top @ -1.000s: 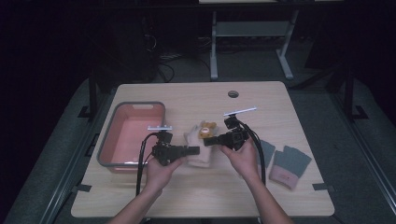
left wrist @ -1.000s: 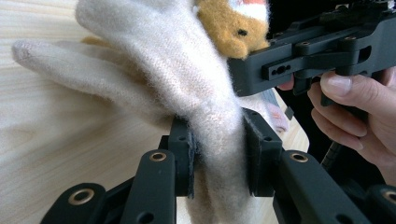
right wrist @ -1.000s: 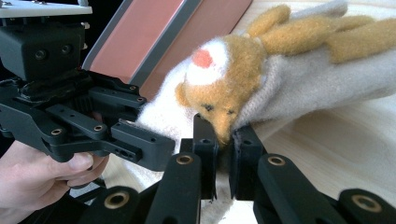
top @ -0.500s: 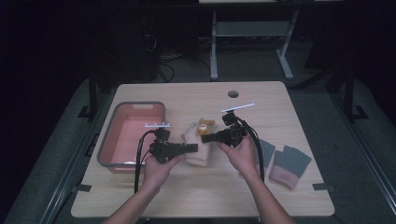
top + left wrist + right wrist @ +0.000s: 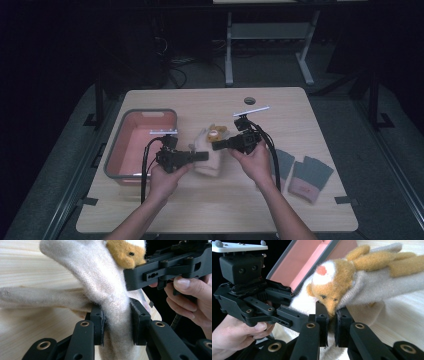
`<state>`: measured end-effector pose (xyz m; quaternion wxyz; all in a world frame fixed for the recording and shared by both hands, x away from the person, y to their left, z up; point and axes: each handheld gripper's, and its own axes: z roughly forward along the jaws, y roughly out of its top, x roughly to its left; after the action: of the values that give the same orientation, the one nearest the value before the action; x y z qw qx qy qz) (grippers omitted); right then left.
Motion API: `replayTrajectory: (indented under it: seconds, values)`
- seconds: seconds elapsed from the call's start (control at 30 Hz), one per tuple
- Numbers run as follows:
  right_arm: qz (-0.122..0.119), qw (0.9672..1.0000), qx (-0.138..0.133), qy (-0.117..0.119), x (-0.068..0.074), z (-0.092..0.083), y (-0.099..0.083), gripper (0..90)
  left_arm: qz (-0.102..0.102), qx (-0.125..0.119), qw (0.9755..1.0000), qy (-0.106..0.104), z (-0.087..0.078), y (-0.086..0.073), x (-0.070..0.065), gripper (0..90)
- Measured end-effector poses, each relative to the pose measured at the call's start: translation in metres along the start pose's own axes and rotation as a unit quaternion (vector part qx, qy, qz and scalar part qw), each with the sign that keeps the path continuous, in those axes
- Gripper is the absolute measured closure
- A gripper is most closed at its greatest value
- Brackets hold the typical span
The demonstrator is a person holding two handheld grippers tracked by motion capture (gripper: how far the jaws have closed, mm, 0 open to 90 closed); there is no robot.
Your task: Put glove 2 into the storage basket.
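A cream woolly glove point(image 5: 206, 159) with an orange bear face point(image 5: 216, 133) is stretched between both grippers at the middle of the table. In the left gripper view my left gripper point(image 5: 117, 322) is shut on a thick fold of the glove point(image 5: 100, 277), its pads pressing from both sides. My right gripper point(image 5: 332, 315) is shut on the glove point(image 5: 374, 282) just under the bear's snout point(image 5: 329, 302). In the high view the left gripper point(image 5: 202, 156) and right gripper point(image 5: 218, 146) face each other, tips close together.
A pink basin with a grey rim point(image 5: 120, 155) stands at the left, right beside the left hand. A pair of grey gloves point(image 5: 300, 172) lies flat at the right. A round cable hole point(image 5: 249, 100) sits near the far edge.
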<state>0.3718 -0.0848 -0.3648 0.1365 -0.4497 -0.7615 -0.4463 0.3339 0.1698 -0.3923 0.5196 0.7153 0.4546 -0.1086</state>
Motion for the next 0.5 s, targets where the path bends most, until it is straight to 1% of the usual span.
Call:
replayTrajectory:
  seconds: [0.1, 0.23, 0.37, 0.43, 0.5]
  values:
    - [0.001, 1.0000, -0.001, 0.002, 0.002, 0.001, 0.003, 83.2, -0.002, -0.001, 1.0000, 0.000, -0.003, 0.002, 0.000, 68.4]
    - [-0.006, 1.0000, -0.001, 0.001, 0.005, 0.002, 0.009, 83.2, 0.000, -0.007, 1.0000, -0.001, -0.007, 0.006, 0.002, 68.4]
    - [-0.004, 1.0000, -0.002, 0.007, 0.008, 0.003, 0.014, 83.2, -0.001, -0.010, 0.9999, -0.004, -0.012, 0.009, 0.004, 68.4]
    - [-0.008, 0.9999, -0.001, 0.006, 0.010, 0.003, 0.016, 83.2, 0.001, -0.010, 0.9999, -0.003, -0.014, 0.012, 0.004, 68.4]
    - [-0.008, 0.9999, -0.004, 0.008, 0.012, 0.003, 0.019, 83.2, 0.003, -0.015, 0.9999, -0.003, -0.016, 0.013, 0.003, 68.4]
